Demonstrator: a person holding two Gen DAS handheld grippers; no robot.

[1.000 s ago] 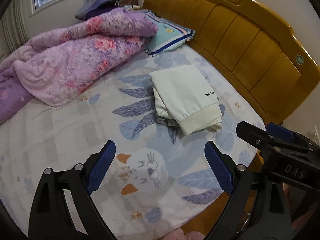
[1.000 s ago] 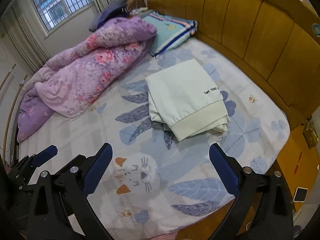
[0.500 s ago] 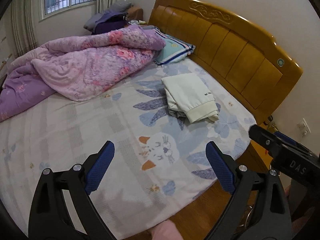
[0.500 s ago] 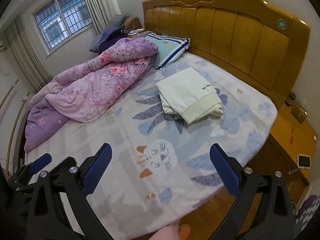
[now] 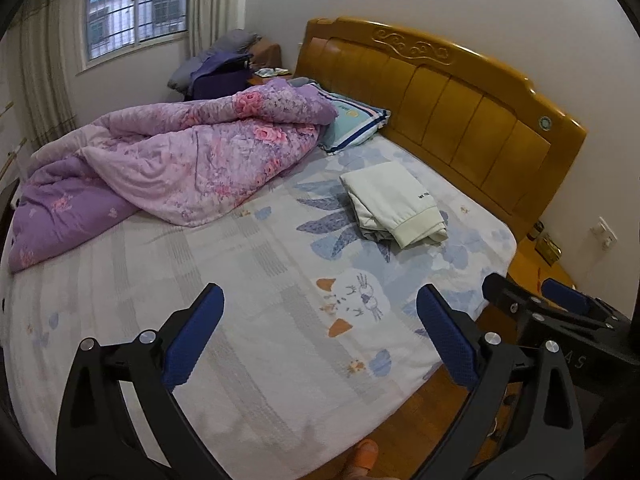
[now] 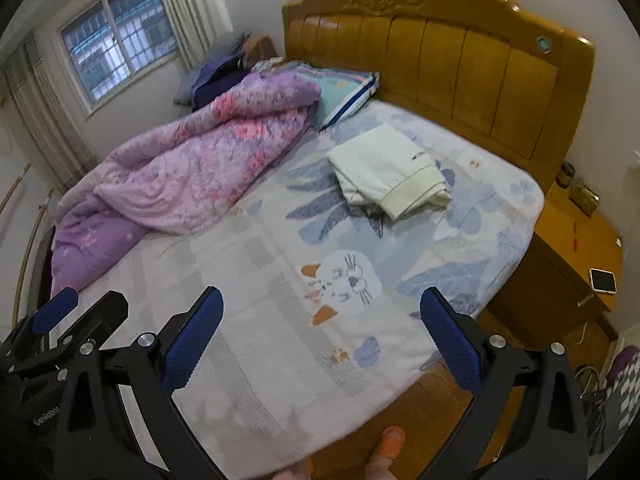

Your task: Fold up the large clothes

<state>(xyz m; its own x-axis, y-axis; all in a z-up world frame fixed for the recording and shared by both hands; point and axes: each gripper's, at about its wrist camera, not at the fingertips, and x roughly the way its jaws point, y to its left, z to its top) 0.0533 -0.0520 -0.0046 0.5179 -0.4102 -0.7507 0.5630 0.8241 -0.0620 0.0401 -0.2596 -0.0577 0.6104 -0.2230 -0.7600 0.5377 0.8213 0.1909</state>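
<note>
A pale cream garment [image 5: 394, 204] lies folded on the patterned bed sheet [image 5: 248, 280] near the wooden headboard; it also shows in the right wrist view [image 6: 390, 172]. My left gripper [image 5: 320, 328] is open and empty, held over the bed's near edge, far from the garment. My right gripper [image 6: 320, 330] is open and empty, also back from the bed. The right gripper shows at the right edge of the left wrist view [image 5: 560, 312], and the left gripper shows at the left edge of the right wrist view [image 6: 60, 320].
A purple floral quilt [image 5: 180, 160] is heaped on the bed's far left side. A striped pillow [image 5: 352, 124] lies by the headboard [image 5: 460, 100]. A wooden nightstand [image 6: 576, 248] with a phone [image 6: 603, 280] stands right of the bed. Orange slippers [image 6: 390, 440] are on the floor below.
Both grippers have pulled back and up from the folded garment, so the whole bed now shows. Both stay open and empty.
</note>
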